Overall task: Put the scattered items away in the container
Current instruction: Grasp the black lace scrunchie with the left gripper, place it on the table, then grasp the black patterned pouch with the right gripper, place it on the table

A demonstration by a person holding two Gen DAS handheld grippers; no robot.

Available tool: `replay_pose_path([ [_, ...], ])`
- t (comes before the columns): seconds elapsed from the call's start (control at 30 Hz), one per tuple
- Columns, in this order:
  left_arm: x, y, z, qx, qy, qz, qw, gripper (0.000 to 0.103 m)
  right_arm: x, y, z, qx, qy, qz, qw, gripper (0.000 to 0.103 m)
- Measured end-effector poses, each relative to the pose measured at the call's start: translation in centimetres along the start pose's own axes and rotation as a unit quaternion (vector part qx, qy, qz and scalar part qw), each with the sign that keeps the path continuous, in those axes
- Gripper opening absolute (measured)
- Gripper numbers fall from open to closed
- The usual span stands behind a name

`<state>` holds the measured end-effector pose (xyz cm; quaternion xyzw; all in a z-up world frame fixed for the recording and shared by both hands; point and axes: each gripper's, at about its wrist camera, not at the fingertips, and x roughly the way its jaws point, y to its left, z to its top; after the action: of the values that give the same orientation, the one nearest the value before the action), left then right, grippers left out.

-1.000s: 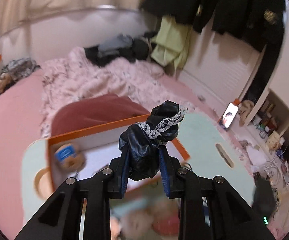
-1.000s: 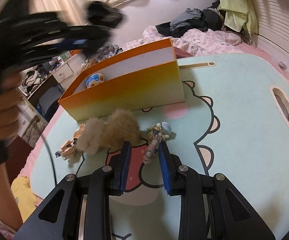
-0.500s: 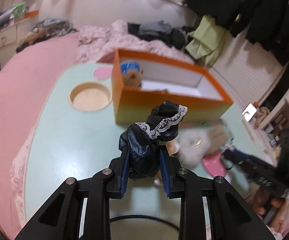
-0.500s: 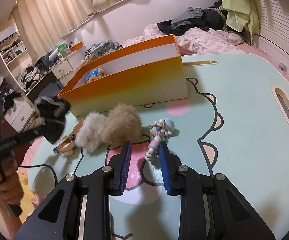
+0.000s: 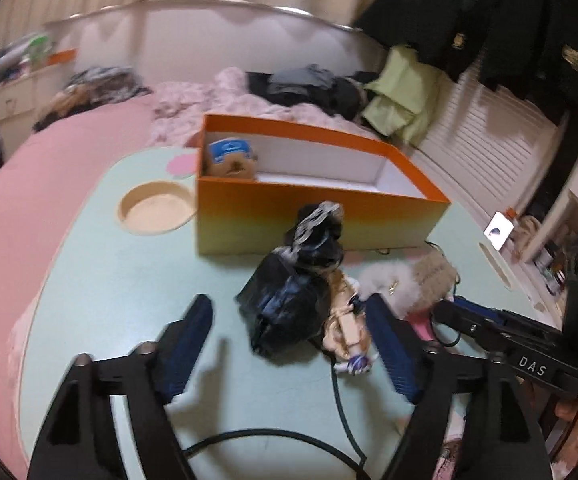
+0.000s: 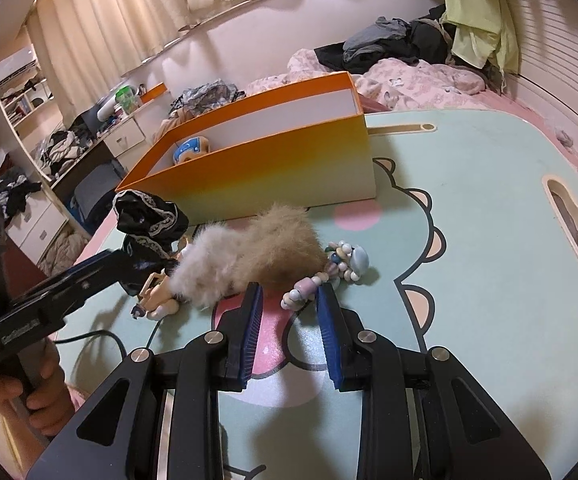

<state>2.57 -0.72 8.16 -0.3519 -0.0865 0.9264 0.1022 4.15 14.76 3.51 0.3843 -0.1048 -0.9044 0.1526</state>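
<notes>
Lace bundle (image 5: 293,280) lies on table (image 5: 101,280) before box (image 5: 321,216), beside doll (image 5: 347,324)

table (image 6: 469,208) | orange box (image 6: 273,176) | black cloth (image 5: 293,296) | fur pompom (image 6: 249,256) | figurines (image 6: 329,276)

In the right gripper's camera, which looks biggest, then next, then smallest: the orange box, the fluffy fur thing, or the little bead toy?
1. Orange box, easily the biggest, though it sits farthest back.
2. Fluffy fur thing.
3. Bead toy, the smallest, though it lies nearest the camera.
</notes>
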Motion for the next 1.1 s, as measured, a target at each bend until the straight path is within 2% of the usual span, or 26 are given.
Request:
replay_pose_path([
  [0.03,-0.4,-0.2,-0.4,-0.002,-0.007,0.006,1.0000,0.080,-0.2,0.2,0.0,-0.005,-0.005,-0.001,1.000,0.029],
  [0.13,-0.8,-1.0,-1.8,0.002,-0.021,0.034,0.9992,0.090,-0.9,1.1,0.2,-0.024,-0.020,-0.008,0.999,0.029],
  [0.27,0.0,-1.6,-3.3,0.011,-0.012,0.059,0.9981,0.092,-1.1,2.2,1.8,-0.048,-0.018,-0.004,0.999,0.029],
  [0.4,0.3,-1.8,-3.3,0.020,-0.004,0.066,0.9976,0.092,-0.6,3.5,6.3,-0.028,0.017,0.077,0.997,0.030],
  [0.43,0.4,-1.7,-3.3,0.021,-0.001,0.069,0.9974,0.094,-0.1,4.3,7.8,-0.032,0.033,0.090,0.995,0.042],
  [0.47,0.6,-1.6,-3.3,0.019,0.004,0.072,0.9972,0.095,0.5,5.1,9.1,-0.040,0.050,0.089,0.994,0.062],
  [0.5,0.8,-1.5,-3.4,0.018,0.007,0.076,0.9969,0.096,1.5,6.1,10.5,-0.048,0.071,0.084,0.993,0.069],
  [0.53,0.9,-1.5,-3.5,0.019,0.008,0.079,0.9967,0.097,2.3,7.0,11.8,-0.055,0.082,0.080,0.992,0.071],
  [0.6,0.8,-1.5,-3.5,0.021,0.007,0.079,0.9966,0.098,4.1,8.5,13.9,-0.072,0.105,0.083,0.988,0.071],
  [0.7,0.8,-1.7,-3.6,0.024,0.008,0.078,0.9966,0.100,9.3,9.9,15.9,-0.059,0.200,0.061,0.976,0.071],
  [0.8,0.8,-1.7,-3.6,0.025,0.007,0.076,0.9968,0.100,13.2,10.5,16.1,-0.054,0.271,0.058,0.959,0.071],
  [0.93,0.7,-1.6,-3.7,0.020,0.005,0.071,0.9973,0.101,15.6,10.9,15.5,-0.065,0.306,0.041,0.949,0.061],
  [1.07,0.8,-1.6,-3.6,0.019,0.007,0.071,0.9973,0.101,16.2,10.6,15.6,-0.066,0.318,0.054,0.944,0.049],
  [1.1,0.8,-1.5,-3.5,0.019,0.007,0.071,0.9973,0.101,16.1,10.4,15.6,-0.063,0.323,0.058,0.942,0.049],
])
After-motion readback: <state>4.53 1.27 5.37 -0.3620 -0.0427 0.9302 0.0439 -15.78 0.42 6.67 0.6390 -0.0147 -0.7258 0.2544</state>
